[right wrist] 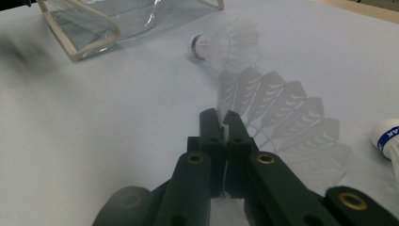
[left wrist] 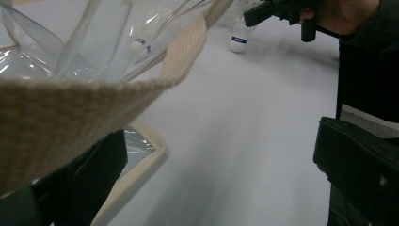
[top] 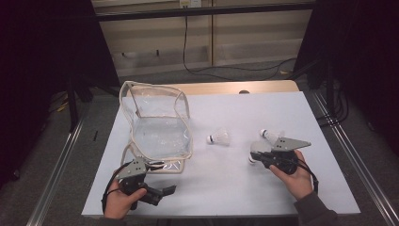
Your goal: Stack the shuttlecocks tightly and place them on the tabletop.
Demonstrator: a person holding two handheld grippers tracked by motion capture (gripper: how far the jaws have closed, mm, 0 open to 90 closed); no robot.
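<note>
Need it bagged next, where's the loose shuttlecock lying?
High view: the shuttlecock lies mid-table, between the clear bag and the right gripper.

Two hands, each with a hand-held gripper, low at the near edge of the surface.

The left hand wraps the left hand-held gripper from below, knuckles near the front edge; the tool lies roughly level and points to the right, its grey three-cornered plate on top, and its jaws stand well apart, as the left gripper view shows one black jaw at each lower corner. The right hand, with a dark sleeve at the wrist, holds the right hand-held gripper pointing left and slightly away, plate uppermost; in the right gripper view its jaws are pressed together, tips nearly meeting.
</note>
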